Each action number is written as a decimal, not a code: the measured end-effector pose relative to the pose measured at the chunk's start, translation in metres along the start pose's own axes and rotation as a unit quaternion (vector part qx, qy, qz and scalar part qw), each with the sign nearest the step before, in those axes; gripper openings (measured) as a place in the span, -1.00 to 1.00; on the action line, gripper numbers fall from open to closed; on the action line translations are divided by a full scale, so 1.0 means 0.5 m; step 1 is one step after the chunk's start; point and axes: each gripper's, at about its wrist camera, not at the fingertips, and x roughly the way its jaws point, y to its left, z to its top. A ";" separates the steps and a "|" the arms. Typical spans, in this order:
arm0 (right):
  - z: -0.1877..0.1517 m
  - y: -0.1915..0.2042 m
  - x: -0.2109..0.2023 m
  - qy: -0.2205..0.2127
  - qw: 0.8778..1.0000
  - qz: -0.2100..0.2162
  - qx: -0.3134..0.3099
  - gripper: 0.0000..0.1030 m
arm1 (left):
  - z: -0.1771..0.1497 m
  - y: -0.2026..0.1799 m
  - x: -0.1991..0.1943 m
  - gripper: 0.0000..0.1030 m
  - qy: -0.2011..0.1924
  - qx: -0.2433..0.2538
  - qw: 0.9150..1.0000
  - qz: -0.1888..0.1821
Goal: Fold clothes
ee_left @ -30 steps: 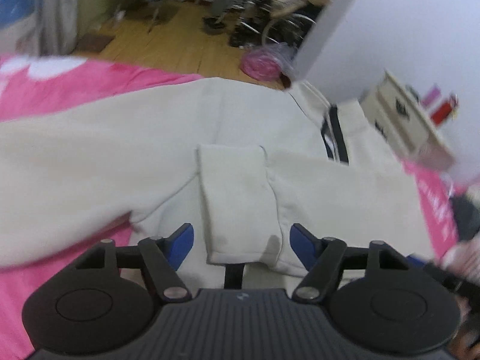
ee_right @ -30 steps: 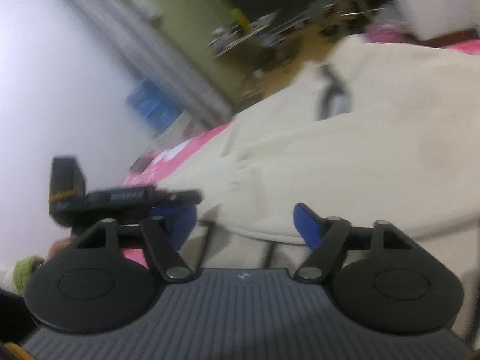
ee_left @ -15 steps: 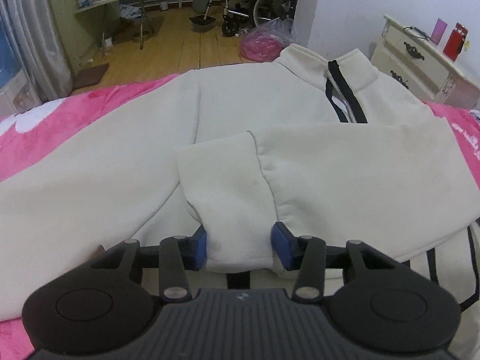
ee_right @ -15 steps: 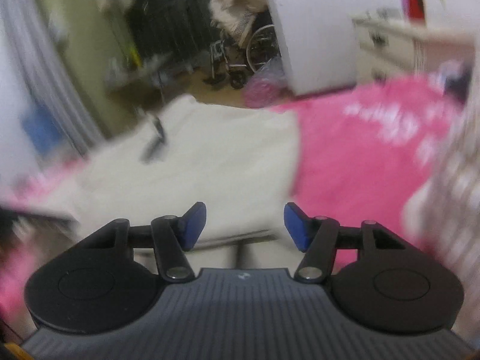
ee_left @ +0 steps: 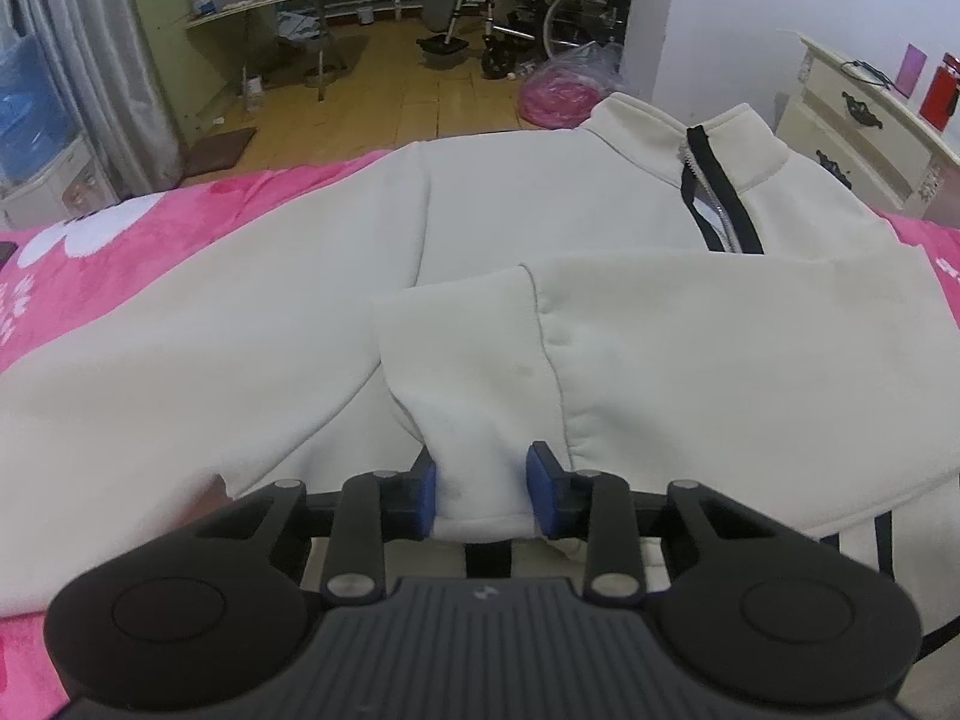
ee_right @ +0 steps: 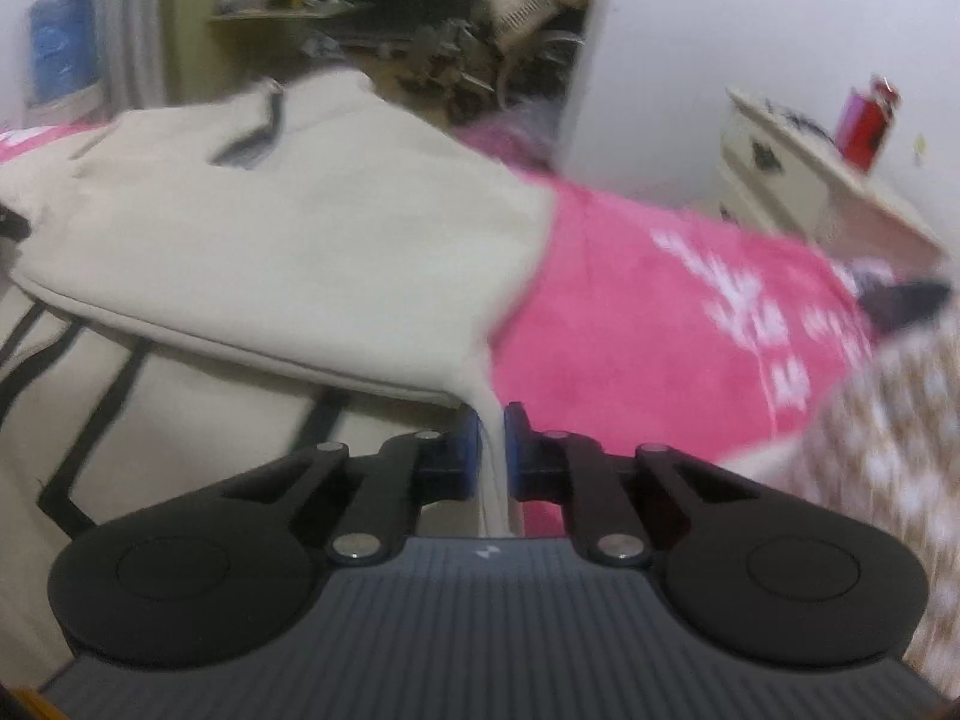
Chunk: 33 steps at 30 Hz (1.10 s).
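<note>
A cream zip-neck sweatshirt point(ee_left: 540, 210) lies spread on a pink flowered blanket point(ee_left: 90, 264), collar and black zip at the far side. One sleeve is folded across the body, its cuff point(ee_left: 474, 396) toward me. My left gripper point(ee_left: 483, 495) is closing on that cuff, and the blue pads press the bunched fabric. In the right wrist view the sweatshirt point(ee_right: 288, 240) reaches its right edge on the blanket point(ee_right: 660, 324). My right gripper point(ee_right: 492, 450) is shut on a thin fold of that edge.
A cream garment with black stripes point(ee_right: 120, 420) lies under the sweatshirt's near side. A white dresser point(ee_left: 852, 138) with a red can stands at the right. A patterned fabric point(ee_right: 900, 450) lies at the right edge. Beyond the bed are a wooden floor, a table and a wheelchair.
The left jaws narrowed around the sleeve cuff and now squeeze it. The right gripper swung round to the sweatshirt's right edge, dropped, and shut on the fabric.
</note>
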 end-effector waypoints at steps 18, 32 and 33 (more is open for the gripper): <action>0.188 -0.098 0.045 -0.015 0.984 0.126 0.124 -0.67 | -0.008 0.008 -0.008 -0.43 0.001 -0.003 1.000 0.002; 0.285 -0.118 0.242 0.010 0.965 0.173 0.196 -0.68 | -0.007 0.010 -0.003 -0.23 -0.001 0.008 1.000 0.010; 0.284 -0.107 0.253 0.017 0.967 0.174 0.187 -0.68 | -0.007 0.011 -0.002 -0.21 -0.001 0.008 1.000 0.010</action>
